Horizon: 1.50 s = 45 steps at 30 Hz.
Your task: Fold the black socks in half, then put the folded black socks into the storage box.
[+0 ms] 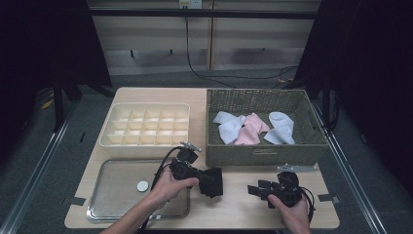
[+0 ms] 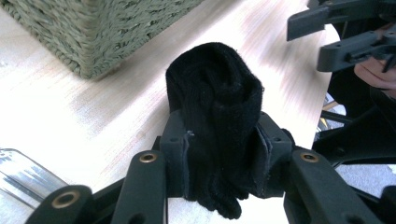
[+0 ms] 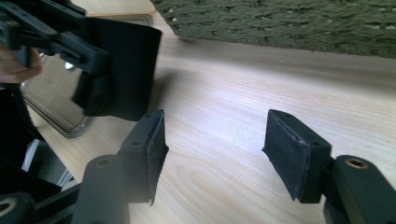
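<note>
Black sock (image 2: 215, 116) clamped in left gripper (image 2: 219, 140) (held level); right gripper (image 3: 215, 154) spread

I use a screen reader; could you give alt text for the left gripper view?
The left gripper clamps a folded black sock between its jaws above a pale wooden table. A woven basket sits upper left; the right gripper shows upper right.

Overhead camera faces forward over the table (image 1: 234, 204); both gripper cameras skim it closely, sharing the basket (image 2: 107, 32).
</note>
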Motion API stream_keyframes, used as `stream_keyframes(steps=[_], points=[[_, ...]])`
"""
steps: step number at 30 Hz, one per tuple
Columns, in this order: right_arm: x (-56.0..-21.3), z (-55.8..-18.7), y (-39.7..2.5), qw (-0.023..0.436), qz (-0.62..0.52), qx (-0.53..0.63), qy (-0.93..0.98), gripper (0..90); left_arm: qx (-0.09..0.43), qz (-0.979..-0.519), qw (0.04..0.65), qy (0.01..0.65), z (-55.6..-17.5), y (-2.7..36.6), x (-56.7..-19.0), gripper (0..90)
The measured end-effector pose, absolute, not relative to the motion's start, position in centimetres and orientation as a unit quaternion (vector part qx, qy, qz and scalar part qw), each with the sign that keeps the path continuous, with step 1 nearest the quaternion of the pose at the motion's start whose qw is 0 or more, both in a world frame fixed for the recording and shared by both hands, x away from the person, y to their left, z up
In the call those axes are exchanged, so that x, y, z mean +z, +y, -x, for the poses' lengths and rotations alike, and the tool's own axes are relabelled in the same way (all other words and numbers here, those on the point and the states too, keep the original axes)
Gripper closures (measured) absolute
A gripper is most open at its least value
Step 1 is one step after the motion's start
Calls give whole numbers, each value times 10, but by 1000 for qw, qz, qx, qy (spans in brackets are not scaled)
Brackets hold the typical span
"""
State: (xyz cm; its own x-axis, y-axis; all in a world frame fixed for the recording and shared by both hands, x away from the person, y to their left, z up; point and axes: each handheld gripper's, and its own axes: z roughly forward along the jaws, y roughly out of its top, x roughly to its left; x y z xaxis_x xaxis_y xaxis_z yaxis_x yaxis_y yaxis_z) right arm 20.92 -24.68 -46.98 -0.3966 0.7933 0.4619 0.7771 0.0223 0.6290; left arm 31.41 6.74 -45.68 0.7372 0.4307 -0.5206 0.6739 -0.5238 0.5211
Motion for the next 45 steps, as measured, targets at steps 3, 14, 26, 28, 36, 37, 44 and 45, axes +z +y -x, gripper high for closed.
stream_keyframes(steps=[3, 14, 26, 28, 36, 37, 44, 45], points=[[-471, -210, -247, 10, -552, 430, 714, 368, -170, -855, 365, 327, -315, 70, -455, 624], [-469, -214, -248, 13, -547, 433, 716, 350, -174, -855, 367, 322, -316, 77, -451, 624], [-467, -210, -251, 24, -543, 434, 718, 348, -160, -855, 376, 320, -308, 87, -434, 624], [-467, -209, -252, 27, -543, 436, 717, 348, -160, -853, 380, 319, -308, 89, -431, 624], [-466, -213, -251, 28, -547, 437, 714, 340, -148, -851, 382, 328, -313, 102, -423, 623], [-467, -213, -250, 28, -545, 436, 716, 338, -142, -851, 381, 332, -316, 107, -418, 623], [-467, -212, -250, 28, -544, 435, 717, 336, -134, -846, 388, 340, -323, 122, -408, 624], [-468, -212, -251, 27, -548, 435, 714, 335, -129, -843, 395, 342, -326, 128, -403, 623]])
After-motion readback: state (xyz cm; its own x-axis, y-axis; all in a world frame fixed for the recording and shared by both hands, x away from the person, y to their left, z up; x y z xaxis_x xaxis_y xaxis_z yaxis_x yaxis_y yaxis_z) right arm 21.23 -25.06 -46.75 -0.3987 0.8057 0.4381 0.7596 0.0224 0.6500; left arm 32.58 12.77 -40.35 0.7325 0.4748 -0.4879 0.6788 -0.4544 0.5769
